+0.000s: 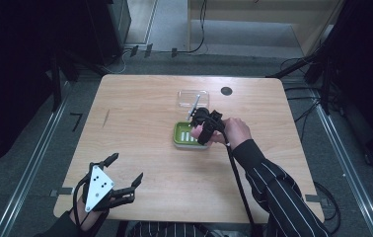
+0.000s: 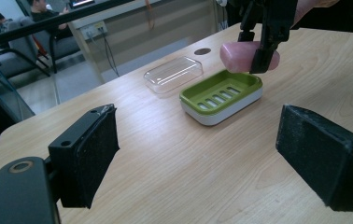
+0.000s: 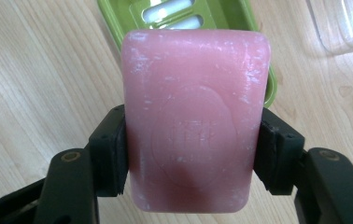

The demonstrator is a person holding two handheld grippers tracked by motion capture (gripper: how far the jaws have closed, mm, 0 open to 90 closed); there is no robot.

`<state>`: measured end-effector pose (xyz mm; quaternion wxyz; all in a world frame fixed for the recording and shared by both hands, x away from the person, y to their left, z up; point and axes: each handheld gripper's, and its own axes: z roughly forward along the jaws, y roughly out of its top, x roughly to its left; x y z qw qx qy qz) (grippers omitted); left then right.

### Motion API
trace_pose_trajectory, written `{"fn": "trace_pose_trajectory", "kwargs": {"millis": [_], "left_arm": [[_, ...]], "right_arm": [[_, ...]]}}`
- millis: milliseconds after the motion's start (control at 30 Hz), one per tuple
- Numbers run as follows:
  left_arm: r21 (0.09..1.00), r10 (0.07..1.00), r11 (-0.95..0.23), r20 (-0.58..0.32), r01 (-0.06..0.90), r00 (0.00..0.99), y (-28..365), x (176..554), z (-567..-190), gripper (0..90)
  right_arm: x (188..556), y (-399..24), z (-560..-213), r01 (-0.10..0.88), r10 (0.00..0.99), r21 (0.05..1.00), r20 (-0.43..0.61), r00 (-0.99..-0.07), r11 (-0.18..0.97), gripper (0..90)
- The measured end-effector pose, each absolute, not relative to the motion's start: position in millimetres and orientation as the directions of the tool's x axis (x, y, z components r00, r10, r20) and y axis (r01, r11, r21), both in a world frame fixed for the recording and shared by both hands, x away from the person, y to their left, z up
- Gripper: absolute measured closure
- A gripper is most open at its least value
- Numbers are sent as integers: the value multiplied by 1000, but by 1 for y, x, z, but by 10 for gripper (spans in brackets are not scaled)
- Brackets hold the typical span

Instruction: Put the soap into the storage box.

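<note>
Pink soap (image 3: pixel 194 121), clamped by the right gripper (image 3: pixel 193 154), hides most of the green dish (image 3: pixel 174 11); left gripper (image 2: pixel 198 154) gapes empty.

Light wooden table (image 1: pixel 140 128) with rounded corners and a round dark grommet (image 1: pixel 226 91), grey floor (image 1: pixel 253 44) crossed by black cables (image 1: pixel 202 29), metal floor rails (image 1: pixel 31 163), pale wooden cabinet (image 1: pixel 273 15) behind, dim dark sides.

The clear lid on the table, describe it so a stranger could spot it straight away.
On the wooden table, look past the green soap dish toward the far edge. The clear lid lies flat just beyond it, apart from it. It is see-through and empty, unlike the slotted green dish.
</note>
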<state>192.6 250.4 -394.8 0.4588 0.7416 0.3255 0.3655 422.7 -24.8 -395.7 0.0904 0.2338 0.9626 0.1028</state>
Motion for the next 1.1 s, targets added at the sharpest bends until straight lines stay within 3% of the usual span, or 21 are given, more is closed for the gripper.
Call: {"fn": "trace_pose_trajectory", "kwargs": {"millis": [1100], "left_arm": [[918, 820, -368, 245, 149, 518, 251, 192, -395, 132]], "right_arm": [[439, -14, -396, 393, 438, 275, -127, -890, 878, 387]]}}
